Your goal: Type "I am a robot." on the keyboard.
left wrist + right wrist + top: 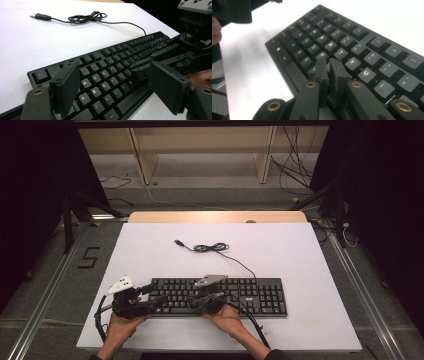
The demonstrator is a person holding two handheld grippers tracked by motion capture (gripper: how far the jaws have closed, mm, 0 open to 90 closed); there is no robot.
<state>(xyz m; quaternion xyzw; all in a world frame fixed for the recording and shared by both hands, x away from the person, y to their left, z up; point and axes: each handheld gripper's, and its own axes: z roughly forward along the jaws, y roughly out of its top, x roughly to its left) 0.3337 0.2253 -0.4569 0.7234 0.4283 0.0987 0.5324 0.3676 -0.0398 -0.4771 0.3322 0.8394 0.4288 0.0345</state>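
Rigid, light keyboard (pixel 220 296): keys yielded to taps. Right gripper (pixel 329 65), jaws nearly clenched, empty, tips over the middle keys; left gripper (pixel 112 85) jaws released, straddling the left keys.

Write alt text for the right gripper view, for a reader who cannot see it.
The right gripper, its two black jaws nearly together with nothing between them, points down at the middle letter keys of a black keyboard, near G and H. The keyboard lies slantwise on a white table, and a dark part of the other gripper shows at the top left corner.
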